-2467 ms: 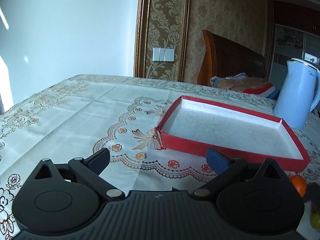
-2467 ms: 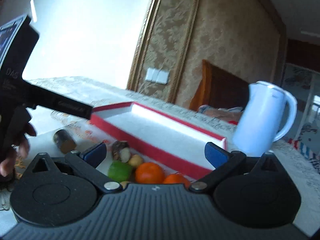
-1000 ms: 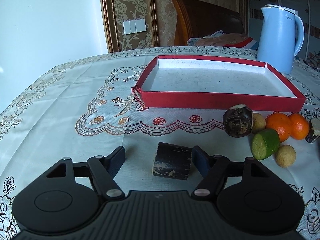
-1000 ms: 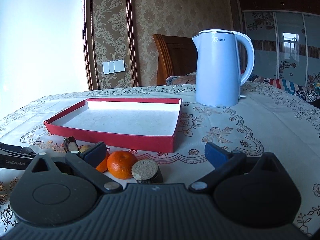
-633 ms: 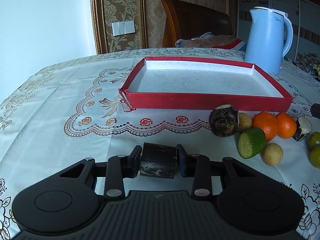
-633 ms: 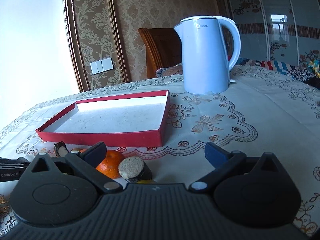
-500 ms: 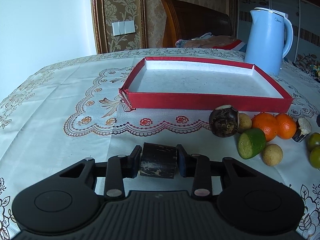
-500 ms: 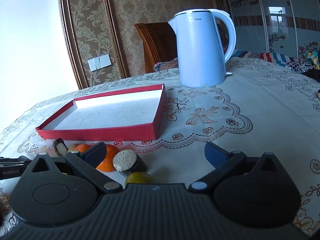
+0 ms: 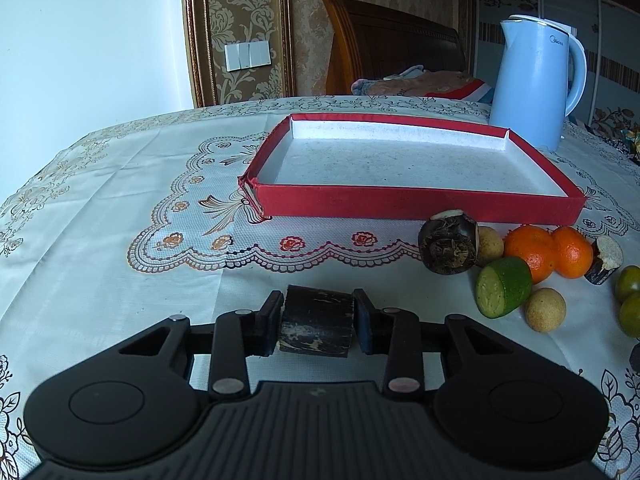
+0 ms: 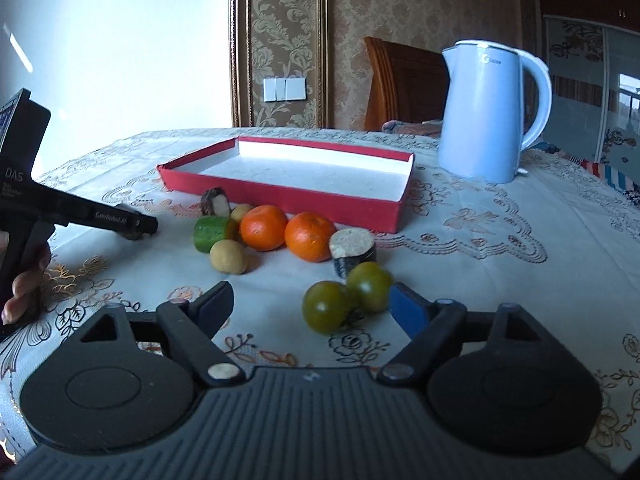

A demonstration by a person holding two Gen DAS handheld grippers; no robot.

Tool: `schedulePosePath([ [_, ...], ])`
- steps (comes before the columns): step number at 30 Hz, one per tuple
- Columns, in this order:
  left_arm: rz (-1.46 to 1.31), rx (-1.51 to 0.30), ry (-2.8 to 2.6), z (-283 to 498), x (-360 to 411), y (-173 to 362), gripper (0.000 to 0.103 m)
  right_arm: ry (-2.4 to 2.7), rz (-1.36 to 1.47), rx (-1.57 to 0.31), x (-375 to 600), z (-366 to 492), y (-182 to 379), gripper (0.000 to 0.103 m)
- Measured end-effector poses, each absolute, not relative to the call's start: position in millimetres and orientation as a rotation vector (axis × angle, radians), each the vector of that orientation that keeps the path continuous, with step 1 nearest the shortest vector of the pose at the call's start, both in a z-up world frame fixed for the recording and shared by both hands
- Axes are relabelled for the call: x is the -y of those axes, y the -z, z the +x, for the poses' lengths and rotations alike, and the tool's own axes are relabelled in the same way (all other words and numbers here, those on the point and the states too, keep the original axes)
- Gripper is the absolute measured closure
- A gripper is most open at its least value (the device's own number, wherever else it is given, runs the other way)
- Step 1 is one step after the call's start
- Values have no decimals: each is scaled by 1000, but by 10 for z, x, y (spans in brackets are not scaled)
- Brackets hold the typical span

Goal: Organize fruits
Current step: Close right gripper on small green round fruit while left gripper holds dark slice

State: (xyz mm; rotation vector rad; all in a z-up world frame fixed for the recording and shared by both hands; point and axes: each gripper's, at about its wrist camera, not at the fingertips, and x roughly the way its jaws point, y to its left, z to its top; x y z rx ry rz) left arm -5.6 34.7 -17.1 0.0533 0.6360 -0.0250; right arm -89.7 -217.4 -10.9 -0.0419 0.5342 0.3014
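Note:
My left gripper [image 9: 317,322] is shut on a dark sugarcane piece [image 9: 318,326] just above the tablecloth; it also shows in the right wrist view [image 10: 136,224]. The empty red tray [image 9: 420,200] lies beyond it. Fruit lies in front of the tray: a water chestnut [image 9: 448,246], two oranges [image 10: 264,227], a cut green fruit [image 10: 210,234], a longan [image 10: 229,256], another sugarcane piece [image 10: 352,250]. My right gripper [image 10: 310,304] is open, with two green tomatoes [image 10: 328,307] between its fingers.
A pale blue kettle [image 10: 486,112] stands behind the tray at its right. A wooden chair [image 9: 392,44] with cloths on it stands past the table's far edge. The lace tablecloth [image 9: 100,208] spreads out to the left.
My left gripper closed on the sugarcane piece and holds it. My right gripper pulled back and turned left, so the green tomatoes now lie between its open fingers.

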Motion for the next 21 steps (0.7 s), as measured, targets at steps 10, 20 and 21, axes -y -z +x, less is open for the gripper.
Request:
schedulePosePath([
  [10, 50, -636, 25, -54, -346, 175, 67, -260, -59, -626, 2082, -710, 164, 31],
  [20, 48, -636, 25, -53, -347, 179, 67, -269, -82, -666, 2038, -628, 195, 46],
  [21, 47, -636, 25, -53, -349, 178, 67, -272, -83, -665, 2034, -623, 192, 52],
])
